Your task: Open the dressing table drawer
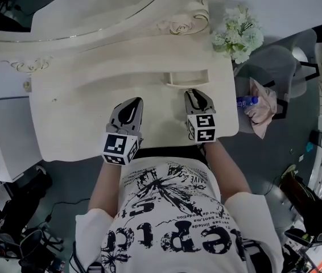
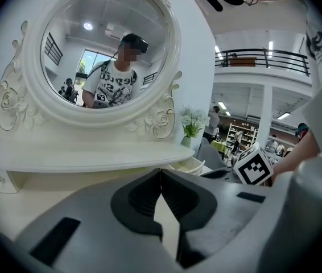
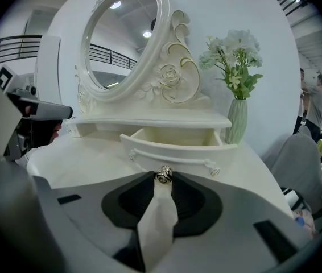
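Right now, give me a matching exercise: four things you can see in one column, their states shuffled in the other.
1 drawer
2 left gripper
3 right gripper
4 flowers

A jaws closed on the knob
B standing in a vase
C pulled partly out
D jaws together, empty

Pairs: 1-C, 2-D, 3-A, 4-B

- Left gripper [image 1: 132, 102]: jaws together, nothing between them; pointed forward
- Right gripper [image 1: 197, 92]: jaw tips pinched on small knob [image 3: 163, 174]; level with left, pointed forward
- Left forearm [image 1: 105, 181], right forearm [image 1: 229, 172]: bare; roughly parallel
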`<control>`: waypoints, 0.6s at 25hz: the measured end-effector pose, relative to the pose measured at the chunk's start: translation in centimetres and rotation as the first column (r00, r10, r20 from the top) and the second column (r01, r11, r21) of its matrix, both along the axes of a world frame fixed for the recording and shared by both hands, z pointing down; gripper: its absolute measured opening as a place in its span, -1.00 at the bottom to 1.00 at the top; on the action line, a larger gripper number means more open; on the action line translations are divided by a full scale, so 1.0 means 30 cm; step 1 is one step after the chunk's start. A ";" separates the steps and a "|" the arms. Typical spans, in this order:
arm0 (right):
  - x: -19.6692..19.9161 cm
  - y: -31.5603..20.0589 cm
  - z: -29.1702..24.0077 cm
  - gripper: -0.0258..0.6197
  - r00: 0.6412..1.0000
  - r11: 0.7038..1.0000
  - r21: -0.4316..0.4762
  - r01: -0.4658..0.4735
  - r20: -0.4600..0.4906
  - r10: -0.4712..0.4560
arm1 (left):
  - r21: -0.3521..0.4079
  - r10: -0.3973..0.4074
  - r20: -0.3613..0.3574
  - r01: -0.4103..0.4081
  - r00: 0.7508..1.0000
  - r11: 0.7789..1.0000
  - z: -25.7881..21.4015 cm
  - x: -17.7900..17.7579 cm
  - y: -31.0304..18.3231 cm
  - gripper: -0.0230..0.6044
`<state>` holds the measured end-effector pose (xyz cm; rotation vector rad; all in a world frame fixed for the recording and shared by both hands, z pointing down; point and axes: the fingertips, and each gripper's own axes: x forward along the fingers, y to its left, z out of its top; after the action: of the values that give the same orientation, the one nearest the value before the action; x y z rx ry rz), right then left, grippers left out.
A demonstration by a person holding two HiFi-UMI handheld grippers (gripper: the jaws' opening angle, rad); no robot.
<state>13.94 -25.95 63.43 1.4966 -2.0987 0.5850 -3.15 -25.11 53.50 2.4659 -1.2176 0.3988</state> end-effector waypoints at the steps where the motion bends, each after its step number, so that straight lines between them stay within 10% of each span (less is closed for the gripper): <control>1: 0.001 0.004 -0.001 -0.59 1.000 1.000 0.000 -0.001 0.000 0.001 | 0.002 0.002 0.000 -0.002 1.000 1.000 -0.002 0.003 0.000 -0.86; 15: 0.008 0.043 0.005 -0.59 0.999 1.000 -0.003 0.001 0.039 -0.001 | -0.001 -0.017 0.009 0.017 1.000 1.000 -0.015 0.013 0.041 -0.86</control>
<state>14.19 -24.67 63.59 1.4941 -2.1263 0.6214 -2.77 -23.89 53.04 2.4532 -1.2410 0.4067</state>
